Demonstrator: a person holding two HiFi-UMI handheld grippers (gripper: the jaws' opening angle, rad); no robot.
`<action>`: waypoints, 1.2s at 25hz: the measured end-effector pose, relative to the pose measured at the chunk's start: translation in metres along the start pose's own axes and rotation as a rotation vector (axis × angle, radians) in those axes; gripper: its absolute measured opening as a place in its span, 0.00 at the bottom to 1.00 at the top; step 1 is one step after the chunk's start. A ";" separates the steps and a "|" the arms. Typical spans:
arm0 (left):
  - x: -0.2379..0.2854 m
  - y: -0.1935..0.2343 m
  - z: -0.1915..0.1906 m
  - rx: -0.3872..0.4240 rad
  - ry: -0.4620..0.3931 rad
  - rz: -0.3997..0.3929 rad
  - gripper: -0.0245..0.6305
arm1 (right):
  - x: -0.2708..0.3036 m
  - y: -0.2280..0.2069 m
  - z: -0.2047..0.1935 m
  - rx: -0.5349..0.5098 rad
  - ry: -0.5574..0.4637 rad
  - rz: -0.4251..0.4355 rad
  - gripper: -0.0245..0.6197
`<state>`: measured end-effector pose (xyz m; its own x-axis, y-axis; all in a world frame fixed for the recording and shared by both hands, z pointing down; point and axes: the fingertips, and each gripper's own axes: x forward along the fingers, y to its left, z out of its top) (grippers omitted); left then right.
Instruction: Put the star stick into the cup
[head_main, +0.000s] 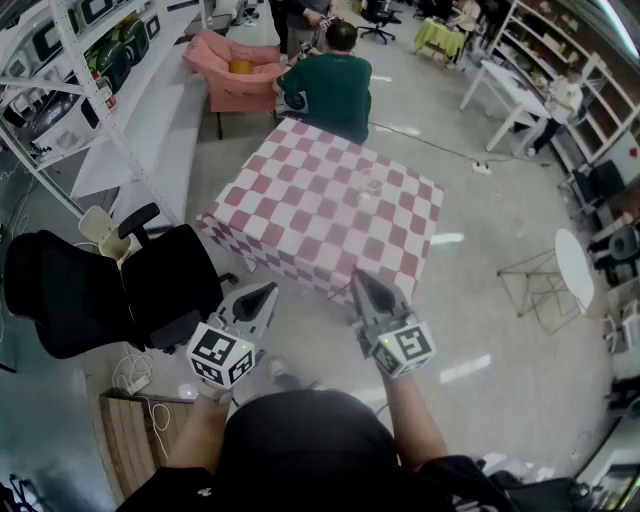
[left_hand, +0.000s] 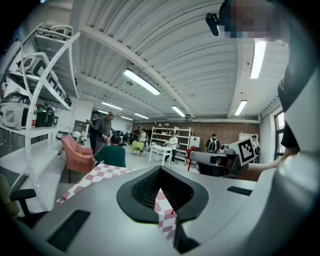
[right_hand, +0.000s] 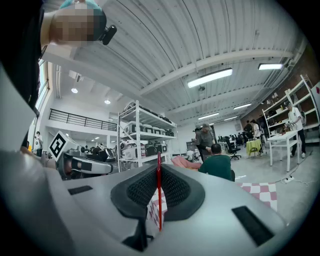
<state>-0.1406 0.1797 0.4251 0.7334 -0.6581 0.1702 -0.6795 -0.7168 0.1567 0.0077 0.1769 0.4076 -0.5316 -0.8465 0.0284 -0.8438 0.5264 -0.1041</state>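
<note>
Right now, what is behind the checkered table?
A person in a green top is close behind the table, with a pink armchair farther back. The table hides the person's legs.

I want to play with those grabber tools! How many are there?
2. The left gripper is low in the head view, by the black chair; the right gripper is just right of it. Both point toward the checkered table. Others could be hidden farther off.

Items (head_main: 372, 186) on the table (head_main: 300, 225) are appearing too small to identify; the red stick (right_hand: 159, 200) in the right tongs (right_hand: 159, 167) is resolving no tip shape.
</note>
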 end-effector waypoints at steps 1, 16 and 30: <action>0.001 0.003 -0.001 -0.001 0.002 0.000 0.10 | 0.003 0.000 0.000 0.002 -0.003 0.003 0.08; 0.005 0.072 -0.003 -0.033 -0.015 -0.045 0.10 | 0.063 0.014 -0.002 -0.056 -0.002 -0.041 0.08; 0.031 0.120 -0.009 -0.058 0.010 -0.062 0.10 | 0.112 -0.017 -0.011 -0.025 0.013 -0.093 0.08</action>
<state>-0.1998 0.0749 0.4579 0.7742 -0.6101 0.1683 -0.6328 -0.7414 0.2232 -0.0383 0.0739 0.4234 -0.4517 -0.8908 0.0498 -0.8910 0.4476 -0.0757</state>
